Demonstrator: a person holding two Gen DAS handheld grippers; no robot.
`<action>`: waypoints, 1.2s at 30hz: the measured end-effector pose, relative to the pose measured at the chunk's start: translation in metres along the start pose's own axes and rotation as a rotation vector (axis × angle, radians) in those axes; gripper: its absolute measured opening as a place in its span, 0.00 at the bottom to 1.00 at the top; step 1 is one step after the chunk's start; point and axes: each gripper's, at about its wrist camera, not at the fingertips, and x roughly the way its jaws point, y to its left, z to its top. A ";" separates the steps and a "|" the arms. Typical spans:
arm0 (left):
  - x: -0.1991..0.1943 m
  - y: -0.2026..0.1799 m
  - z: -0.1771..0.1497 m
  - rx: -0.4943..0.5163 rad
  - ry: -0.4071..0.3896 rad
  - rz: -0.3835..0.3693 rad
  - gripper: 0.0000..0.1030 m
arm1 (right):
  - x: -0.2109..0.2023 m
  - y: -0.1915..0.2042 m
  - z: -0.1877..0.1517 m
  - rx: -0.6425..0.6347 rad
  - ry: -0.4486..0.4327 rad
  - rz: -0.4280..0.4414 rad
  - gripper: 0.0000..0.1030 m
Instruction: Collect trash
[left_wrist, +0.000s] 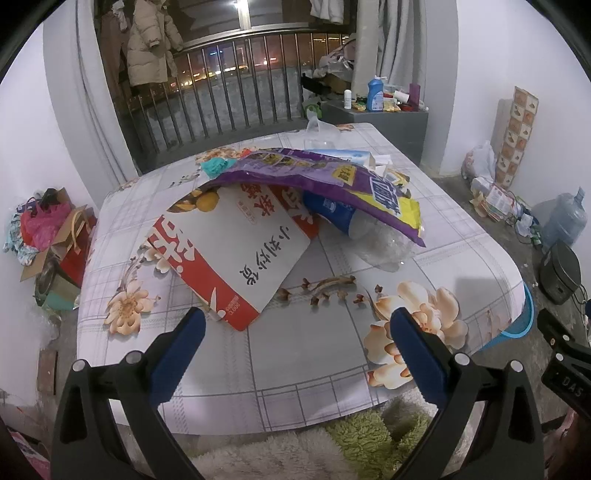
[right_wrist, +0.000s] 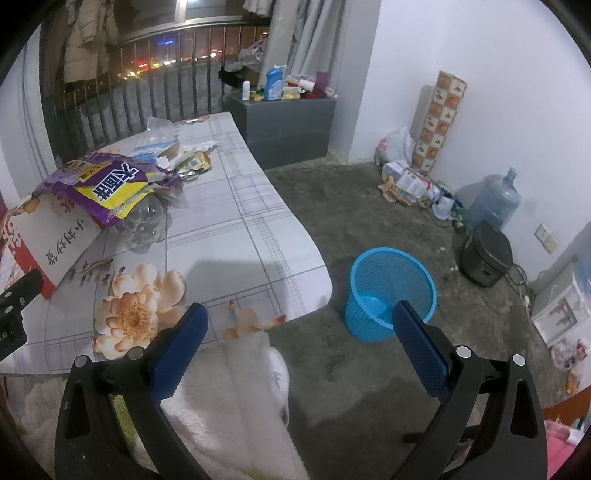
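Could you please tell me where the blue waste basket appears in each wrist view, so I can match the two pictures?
Left wrist: the blue waste basket peeks out at the right, mostly hidden behind the table corner.
Right wrist: it stands in full view on the floor, centre-right, beyond the table corner.
Shared landmark: the purple snack bag on the table.

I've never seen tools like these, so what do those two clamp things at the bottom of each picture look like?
Each is a hand-held gripper. The left hand-held gripper and the right hand-held gripper match: a black plastic frame with triangular cut-outs, silver round pins at the joints, and two long fingers faced with blue textured pads. No cables or sleeves show. White letters mark the right one's body where the left view catches it.
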 end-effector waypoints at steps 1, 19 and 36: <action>0.000 0.000 0.000 0.000 -0.001 0.000 0.95 | 0.000 0.000 0.000 -0.001 0.000 0.000 0.92; 0.001 -0.001 0.001 0.007 0.006 -0.001 0.95 | -0.002 0.000 0.000 0.000 -0.006 0.000 0.92; 0.003 -0.003 -0.001 0.007 0.021 -0.002 0.95 | 0.001 0.002 0.004 -0.002 0.000 0.000 0.92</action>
